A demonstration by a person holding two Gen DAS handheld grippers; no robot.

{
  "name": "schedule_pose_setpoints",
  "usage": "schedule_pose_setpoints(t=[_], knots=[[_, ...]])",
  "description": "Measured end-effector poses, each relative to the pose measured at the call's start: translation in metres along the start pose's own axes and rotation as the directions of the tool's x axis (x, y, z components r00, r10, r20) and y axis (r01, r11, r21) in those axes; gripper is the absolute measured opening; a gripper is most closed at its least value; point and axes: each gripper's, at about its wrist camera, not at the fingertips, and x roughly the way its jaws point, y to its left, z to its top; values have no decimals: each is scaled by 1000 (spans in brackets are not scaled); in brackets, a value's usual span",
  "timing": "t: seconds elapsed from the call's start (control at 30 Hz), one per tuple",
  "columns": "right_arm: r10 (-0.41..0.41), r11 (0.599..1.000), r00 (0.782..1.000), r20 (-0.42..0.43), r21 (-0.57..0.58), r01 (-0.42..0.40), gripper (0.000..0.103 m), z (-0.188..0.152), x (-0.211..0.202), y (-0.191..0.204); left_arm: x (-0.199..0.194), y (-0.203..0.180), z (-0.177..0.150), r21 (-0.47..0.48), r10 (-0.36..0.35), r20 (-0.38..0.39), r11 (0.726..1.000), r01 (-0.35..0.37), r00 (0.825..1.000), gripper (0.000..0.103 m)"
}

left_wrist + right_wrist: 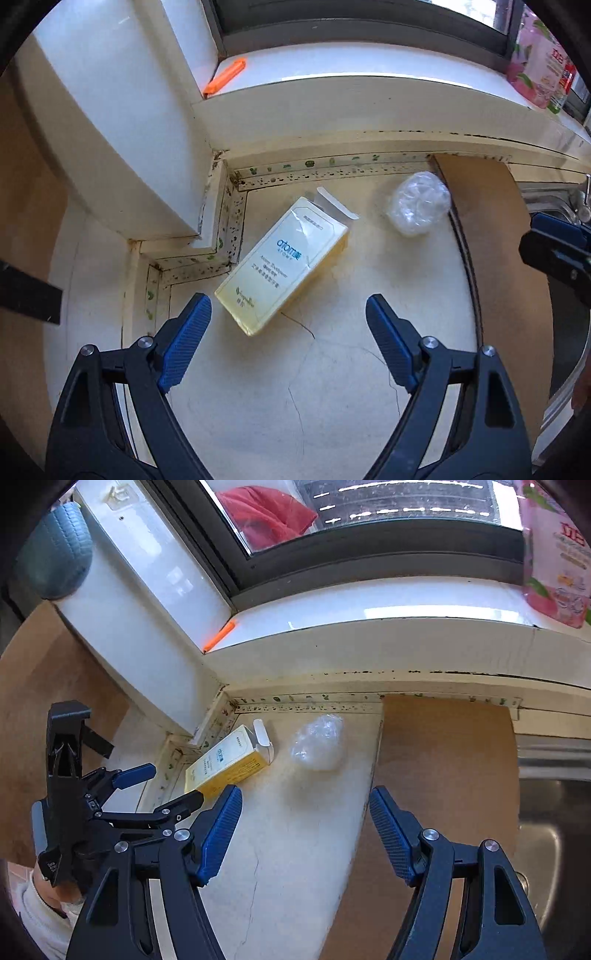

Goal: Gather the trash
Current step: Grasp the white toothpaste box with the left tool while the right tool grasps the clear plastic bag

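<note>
A pale yellow carton with an open top flap lies flat on the cracked white counter, in the corner below the window sill. A crumpled ball of clear plastic rests to its right. My left gripper hangs open just above the carton's near corner, with nothing between its fingers. In the right wrist view the carton and the plastic ball lie ahead of my right gripper, which is open and empty. The left gripper shows at the left, straddling the carton's near end.
A brown cardboard sheet leans over the counter's right edge beside a steel sink. An orange clip and a pink pouch sit on the window sill. More cardboard stands at the left.
</note>
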Motion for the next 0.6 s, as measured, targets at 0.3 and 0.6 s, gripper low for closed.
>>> schedule_pose_setpoints(t=[0.3, 0.6], knots=[[-23, 1000, 1000, -4, -16, 23, 73, 21, 109, -2, 63, 19, 21, -56, -34, -65, 998, 30, 997, 84], [-36, 999, 999, 20, -39, 36, 42, 24, 155, -8, 97, 16, 23, -57, -57, -86, 997, 52, 995, 84]])
